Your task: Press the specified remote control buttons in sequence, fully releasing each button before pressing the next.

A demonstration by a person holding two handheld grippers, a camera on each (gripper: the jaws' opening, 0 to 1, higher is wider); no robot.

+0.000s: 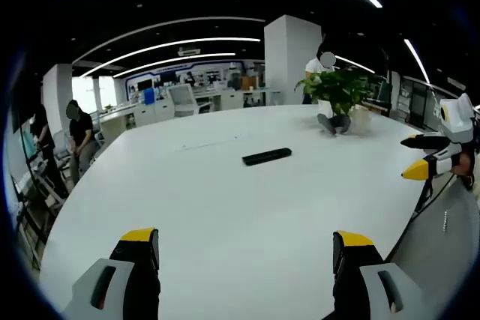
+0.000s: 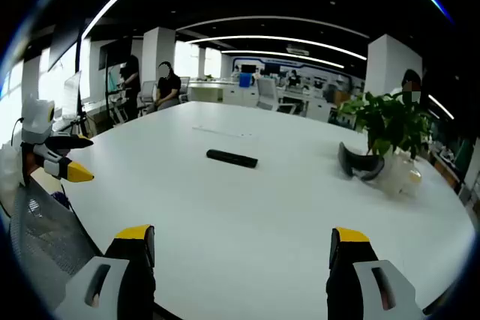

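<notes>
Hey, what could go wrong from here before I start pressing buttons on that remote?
1. The remote lies far out on the white table, well beyond both open grippers, so it may take a long reach.
2. Its buttons are too small to make out, so a wrong press is possible.
3. It lies loose and may slide when pushed.

We see each claw, left and right: two black jaws with yellow tips, set in grey housings bearing dark slots.
</notes>
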